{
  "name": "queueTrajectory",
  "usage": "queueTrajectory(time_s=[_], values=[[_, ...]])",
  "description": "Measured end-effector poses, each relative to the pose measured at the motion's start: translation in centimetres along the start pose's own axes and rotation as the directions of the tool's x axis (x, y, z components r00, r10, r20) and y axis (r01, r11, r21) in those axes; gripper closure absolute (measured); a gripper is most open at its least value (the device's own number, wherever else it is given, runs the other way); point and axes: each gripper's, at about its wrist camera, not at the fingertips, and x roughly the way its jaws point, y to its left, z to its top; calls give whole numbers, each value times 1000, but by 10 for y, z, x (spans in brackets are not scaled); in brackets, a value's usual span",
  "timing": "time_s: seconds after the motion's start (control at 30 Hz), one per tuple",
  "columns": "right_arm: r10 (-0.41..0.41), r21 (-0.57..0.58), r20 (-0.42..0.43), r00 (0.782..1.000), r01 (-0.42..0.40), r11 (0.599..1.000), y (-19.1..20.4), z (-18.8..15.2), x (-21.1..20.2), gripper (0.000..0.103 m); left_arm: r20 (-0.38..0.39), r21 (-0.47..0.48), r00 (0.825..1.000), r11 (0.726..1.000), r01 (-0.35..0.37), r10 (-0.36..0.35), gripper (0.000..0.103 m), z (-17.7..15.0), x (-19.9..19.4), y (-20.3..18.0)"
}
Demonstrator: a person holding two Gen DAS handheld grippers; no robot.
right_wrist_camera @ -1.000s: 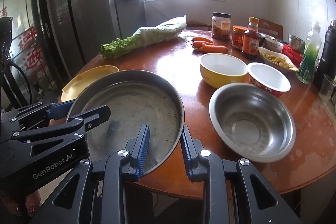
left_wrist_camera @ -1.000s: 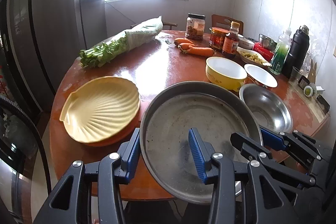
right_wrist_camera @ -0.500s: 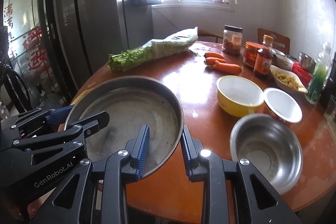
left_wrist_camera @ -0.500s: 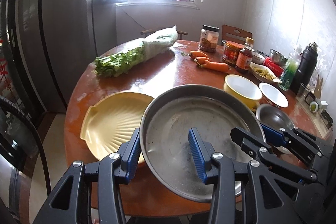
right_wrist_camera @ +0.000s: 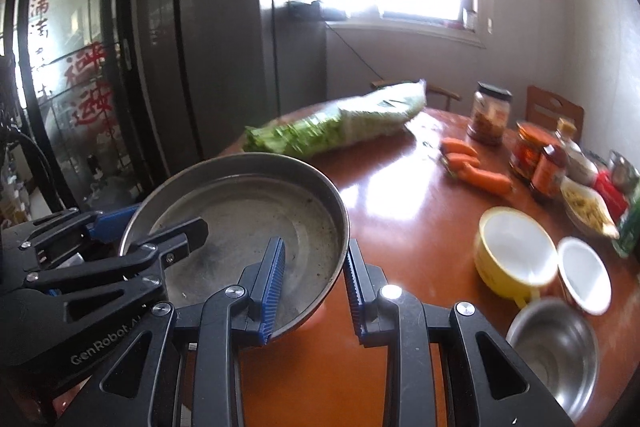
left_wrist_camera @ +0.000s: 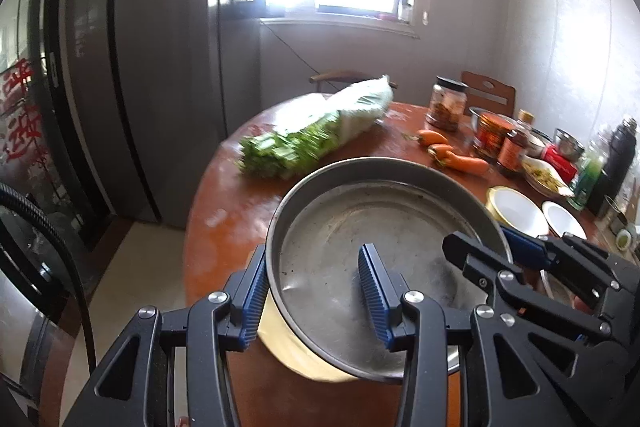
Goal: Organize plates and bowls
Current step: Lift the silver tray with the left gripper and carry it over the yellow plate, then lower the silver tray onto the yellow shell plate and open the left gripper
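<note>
A large round metal pan (left_wrist_camera: 380,223) hangs over the front left part of the round red-brown table (left_wrist_camera: 224,195), held at two sides of its rim. My left gripper (left_wrist_camera: 314,295) is shut on the near left rim, one pad outside and one inside. My right gripper (right_wrist_camera: 314,287) is shut on the pan's (right_wrist_camera: 248,215) right rim. Under the pan a yellow shell plate (left_wrist_camera: 296,351) shows only as a strip. To the right stand a yellow bowl (right_wrist_camera: 516,255), a small white bowl (right_wrist_camera: 584,275) and a steel bowl (right_wrist_camera: 556,351).
A bagged bundle of greens (left_wrist_camera: 320,135) lies at the back left of the table, with carrots (left_wrist_camera: 456,157) beside it. Jars (left_wrist_camera: 446,103), sauce bottles and a dark flask (left_wrist_camera: 618,155) crowd the back right. A tall grey fridge (left_wrist_camera: 132,67) stands left of the table.
Both grippers have carried the pan leftward and a little upward. It now covers most of the yellow shell plate, and the steel bowl has dropped away to the right.
</note>
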Motion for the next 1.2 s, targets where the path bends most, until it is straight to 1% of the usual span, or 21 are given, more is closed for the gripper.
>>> queueTrajectory(time_s=[0.13, 0.2, 0.4, 0.53, 0.73, 0.93, 1.2], values=[[29, -16, 1, 1000, -29, 999, 11, 13, 18, 73, 0, -24, 1000, 999, -26, 26, 59, 3, 10, 18], [37, -23, -12, 999, -37, 999, 14, 14, 29, 73, -16, -30, 999, 999, -32, 32, 59, 1, 17, 24], [41, -39, -71, 997, -44, 998, 22, 2, 59, 73, -63, -37, 997, 998, -44, 42, 59, -12, 40, 33], [46, -38, -96, 994, -50, 998, 23, -5, 71, 73, -82, -32, 996, 998, -50, 48, 59, -18, 49, 33], [36, -48, -116, 993, -42, 998, 25, -16, 80, 73, -102, -27, 993, 998, -54, 51, 60, -25, 57, 32], [26, -49, -131, 991, -32, 998, 24, -21, 84, 73, -99, -15, 994, 998, -55, 53, 61, -27, 58, 29], [14, -59, -125, 992, -22, 998, 21, -24, 82, 73, -101, 1, 993, 998, -61, 61, 61, -29, 57, 24]])
